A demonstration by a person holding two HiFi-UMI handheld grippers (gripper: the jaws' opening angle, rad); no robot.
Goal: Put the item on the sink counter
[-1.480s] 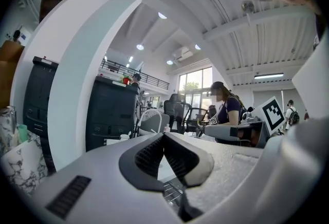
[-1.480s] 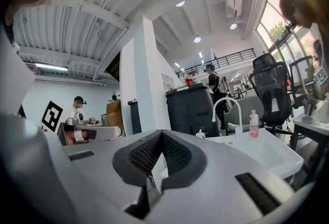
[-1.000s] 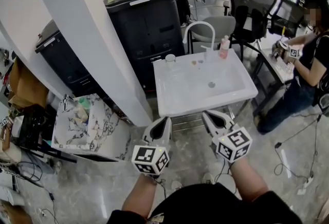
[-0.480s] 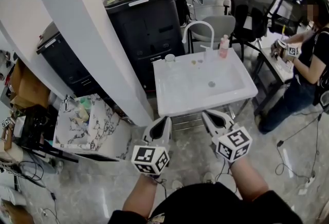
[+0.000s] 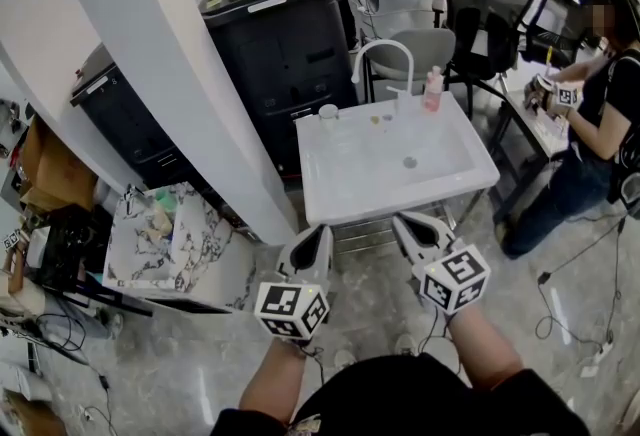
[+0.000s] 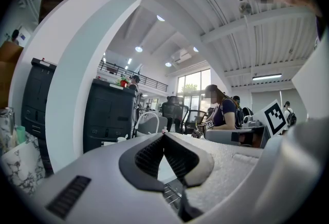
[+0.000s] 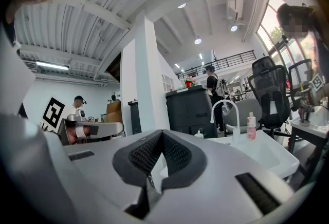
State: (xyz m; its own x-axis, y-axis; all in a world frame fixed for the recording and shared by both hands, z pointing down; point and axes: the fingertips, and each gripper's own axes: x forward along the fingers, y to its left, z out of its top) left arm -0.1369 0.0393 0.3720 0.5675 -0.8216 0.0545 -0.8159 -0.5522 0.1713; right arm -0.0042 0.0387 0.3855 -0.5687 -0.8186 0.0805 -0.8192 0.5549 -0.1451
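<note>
Only a tiny view shift: sink [image 5: 400,206] & black cabinet [image 5: 285,54] now sit a bit higher/left in frame.

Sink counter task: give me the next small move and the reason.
The left gripper and right gripper are both shut with nothing between them, held level just short of the sink, so there is nothing yet to put on its counter. The next move is probably to open one of them and go fetch an item.
</note>
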